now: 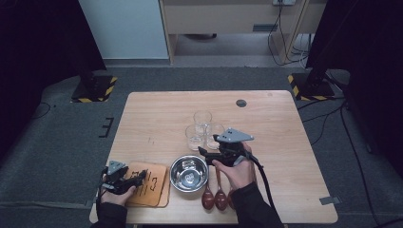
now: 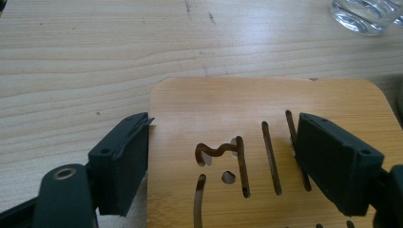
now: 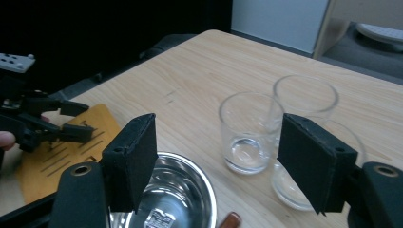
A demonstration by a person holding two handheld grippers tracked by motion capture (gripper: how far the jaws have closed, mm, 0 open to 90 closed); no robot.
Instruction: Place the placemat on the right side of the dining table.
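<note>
A wooden board (image 1: 154, 187) with slot cut-outs lies flat at the table's front left, and it looks like two boards stacked. My left gripper (image 1: 140, 176) hovers over its left part. In the left gripper view the jaws (image 2: 222, 121) stand apart, one at the board's (image 2: 266, 99) left edge and one above its slots, pressing on nothing. My right gripper (image 1: 208, 145) is held above the steel bowl (image 1: 173, 173), pointing left. It is open (image 3: 217, 124), with nothing between its pads. Three clear glasses (image 1: 203, 118) cluster just beyond it.
Brown spoons (image 1: 214, 197) lie at the front edge beside the bowl, under the right forearm. The table (image 1: 157, 114) has bare wood across its far and right parts. A small dark disc (image 1: 241, 103) sits near the far edge. In the right gripper view, the left gripper (image 3: 88, 121) hangs over the board (image 3: 43, 161).
</note>
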